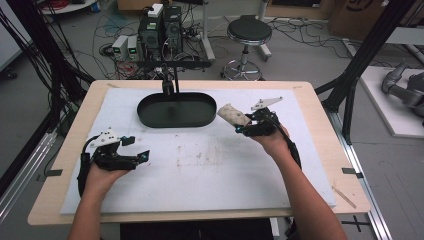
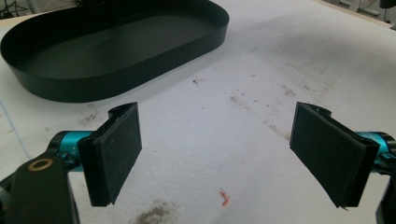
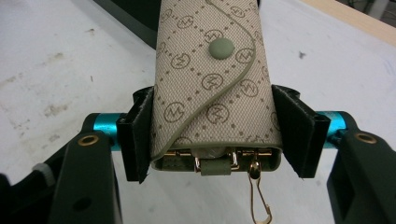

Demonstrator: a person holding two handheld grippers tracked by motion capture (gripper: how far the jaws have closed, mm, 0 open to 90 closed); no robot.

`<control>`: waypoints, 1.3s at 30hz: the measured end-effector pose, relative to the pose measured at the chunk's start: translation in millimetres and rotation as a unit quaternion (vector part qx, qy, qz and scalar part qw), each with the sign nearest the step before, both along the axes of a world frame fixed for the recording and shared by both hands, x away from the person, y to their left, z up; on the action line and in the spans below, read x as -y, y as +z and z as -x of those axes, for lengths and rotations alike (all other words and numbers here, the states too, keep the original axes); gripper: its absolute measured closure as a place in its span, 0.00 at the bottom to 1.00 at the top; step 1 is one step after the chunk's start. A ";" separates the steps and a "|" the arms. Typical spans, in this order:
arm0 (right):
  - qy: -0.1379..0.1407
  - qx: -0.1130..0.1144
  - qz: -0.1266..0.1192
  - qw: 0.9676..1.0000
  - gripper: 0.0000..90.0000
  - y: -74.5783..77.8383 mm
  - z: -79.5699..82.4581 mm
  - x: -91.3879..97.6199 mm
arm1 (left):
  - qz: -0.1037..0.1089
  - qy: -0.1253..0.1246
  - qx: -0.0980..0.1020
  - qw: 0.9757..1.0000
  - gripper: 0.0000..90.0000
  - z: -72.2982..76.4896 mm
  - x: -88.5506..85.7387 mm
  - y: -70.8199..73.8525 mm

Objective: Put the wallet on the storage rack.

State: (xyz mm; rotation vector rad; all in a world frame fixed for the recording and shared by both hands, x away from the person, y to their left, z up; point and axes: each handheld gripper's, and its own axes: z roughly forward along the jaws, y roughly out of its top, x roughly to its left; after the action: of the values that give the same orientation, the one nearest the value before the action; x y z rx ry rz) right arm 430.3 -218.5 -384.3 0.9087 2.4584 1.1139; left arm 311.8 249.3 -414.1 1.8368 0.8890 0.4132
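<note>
The right tongs [image 3: 212, 135] gripped a beige key case [image 3: 212, 84] by its sides, held just right of the black tray [image 1: 176, 110] — while the left tongs [image 2: 217, 154] hovered agape over the desk's [image 1: 210, 175] white mat, holding nothing.

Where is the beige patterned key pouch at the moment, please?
The key pouch is clamped in the right gripper, held just right of the black oval tray in the high view.

The only legible marking is a repeated circled letter "M" monogram, printed among dotted lines across the beige woven fabric of the snap-flap key pouch [image 3: 212, 79] clamped between the right gripper's [image 3: 217, 133] jaws.
</note>
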 end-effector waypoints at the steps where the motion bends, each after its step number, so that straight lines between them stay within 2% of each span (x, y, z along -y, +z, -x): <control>1: 0.006 0.004 0.002 1.000 0.41 1.5 -2.0 -4.0 | -0.001 0.002 0.000 1.000 0.19 1.0 -1.1 0.2; 10: 0.050 0.014 0.005 0.999 0.41 13.0 -18.6 -41.5 | -0.001 0.018 0.003 1.000 0.19 13.6 -14.6 0.8; 14: 0.060 0.013 0.011 0.998 0.41 14.2 -26.4 -57.9 | 0.000 0.031 0.003 1.000 0.19 18.4 -21.5 0.5; 20: 0.076 0.011 0.013 0.997 0.41 10.4 -40.6 -81.8 | -0.001 0.039 0.003 0.999 0.19 23.6 -29.1 -1.0; 21: 0.079 0.005 0.018 0.997 0.41 10.6 -43.4 -86.5 | -0.001 0.040 0.002 0.999 0.19 24.2 -29.2 -1.2; 23: 0.084 0.014 0.016 0.996 0.41 9.5 -47.3 -95.3 | -0.004 0.041 0.002 0.999 0.19 25.1 -29.5 -1.6; 27: 0.094 0.006 0.031 0.995 0.41 8.0 -59.0 -113.7 | -0.008 0.040 0.001 0.999 0.19 25.9 -28.4 -2.7; 29: 0.098 0.020 0.026 0.995 0.41 6.4 -63.8 -121.5 | -0.010 0.040 0.000 0.999 0.19 25.8 -27.7 -3.2; 32: 0.100 0.016 0.030 0.994 0.41 4.0 -70.7 -133.1 | -0.012 0.037 0.000 0.999 0.19 25.2 -26.9 -3.4; 34: 0.106 0.014 0.044 0.993 0.41 2.4 -77.5 -143.9 | -0.013 0.038 0.000 0.999 0.19 24.9 -26.4 -3.6; 36: 0.107 0.020 0.041 0.993 0.41 0.8 -80.1 -151.8 | -0.012 0.039 0.001 0.999 0.19 24.9 -26.6 -3.5; 39: 0.110 0.014 0.042 0.993 0.41 -2.9 -87.8 -163.3 | -0.013 0.041 0.002 0.999 0.19 25.1 -28.2 -2.8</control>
State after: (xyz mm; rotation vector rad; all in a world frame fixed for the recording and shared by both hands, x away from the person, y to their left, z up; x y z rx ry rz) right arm 518.1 -55.2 -387.2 0.6043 2.6082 1.0723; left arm 286.7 277.5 -416.8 1.8272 0.9624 0.4806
